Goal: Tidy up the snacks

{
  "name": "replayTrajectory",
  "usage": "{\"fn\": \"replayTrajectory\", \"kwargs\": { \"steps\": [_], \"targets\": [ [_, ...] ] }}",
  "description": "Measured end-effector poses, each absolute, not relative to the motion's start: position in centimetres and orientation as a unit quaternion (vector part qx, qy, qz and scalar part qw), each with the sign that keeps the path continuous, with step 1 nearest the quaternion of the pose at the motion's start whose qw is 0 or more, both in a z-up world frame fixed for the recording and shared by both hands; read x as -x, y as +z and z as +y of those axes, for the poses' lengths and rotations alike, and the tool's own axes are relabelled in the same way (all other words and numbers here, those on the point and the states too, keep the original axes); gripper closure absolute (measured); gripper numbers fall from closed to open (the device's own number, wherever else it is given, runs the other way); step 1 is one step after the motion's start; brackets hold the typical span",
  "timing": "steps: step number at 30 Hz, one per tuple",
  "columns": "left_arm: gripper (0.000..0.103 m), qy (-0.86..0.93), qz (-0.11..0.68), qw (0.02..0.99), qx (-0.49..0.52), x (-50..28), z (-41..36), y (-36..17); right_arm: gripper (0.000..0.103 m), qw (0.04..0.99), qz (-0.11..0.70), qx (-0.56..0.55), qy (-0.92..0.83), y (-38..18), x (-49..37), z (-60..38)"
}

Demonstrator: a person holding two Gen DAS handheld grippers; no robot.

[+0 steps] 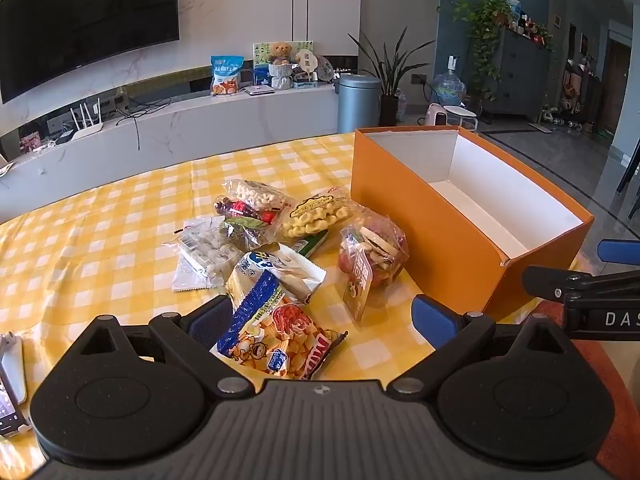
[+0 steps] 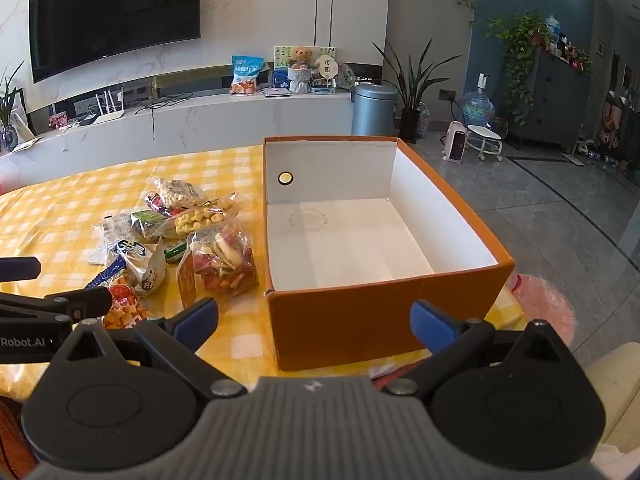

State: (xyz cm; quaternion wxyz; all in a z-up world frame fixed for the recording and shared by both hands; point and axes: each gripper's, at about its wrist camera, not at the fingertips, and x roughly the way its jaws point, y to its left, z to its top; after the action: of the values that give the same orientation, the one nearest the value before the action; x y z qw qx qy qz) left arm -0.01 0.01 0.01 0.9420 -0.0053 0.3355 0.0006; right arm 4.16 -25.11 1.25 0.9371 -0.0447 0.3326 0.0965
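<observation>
Left gripper (image 1: 322, 314): lower middle of its own view, fingers spread wide; nothing clamped; the chip bag (image 1: 276, 340) lies between the blue pads on the cloth, right against the left-hand pad

Right gripper (image 2: 314, 322): low centre of its view, wide apart too, holding nothing; it faces the near wall of the orange box (image 2: 360, 316)

Snack pile (image 1: 280, 236): centre of the left view, a loose heap of packets; a clear bag of biscuits (image 1: 374, 256) sits just beside the box's long side; a white-and-blue packet (image 1: 280, 270) overlaps the chip bag

Orange box: right of the pile, open top, white inside, bare floor showing

Table (image 1: 100, 232): yellow check cloth under everything

Background: dark TV (image 2: 116, 12) upper left; grey bin (image 2: 374, 108) by the white counter
</observation>
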Motion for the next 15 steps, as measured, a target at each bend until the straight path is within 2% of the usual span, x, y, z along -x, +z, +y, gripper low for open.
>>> {"fn": "replayTrajectory", "kwargs": {
  "steps": [15],
  "targets": [
    [0.000,0.001,0.334,0.943,0.004,-0.01,-0.16,0.62,0.003,0.940,0.325,0.049,0.090,1.78,-4.24,-25.16]
  ]
}}
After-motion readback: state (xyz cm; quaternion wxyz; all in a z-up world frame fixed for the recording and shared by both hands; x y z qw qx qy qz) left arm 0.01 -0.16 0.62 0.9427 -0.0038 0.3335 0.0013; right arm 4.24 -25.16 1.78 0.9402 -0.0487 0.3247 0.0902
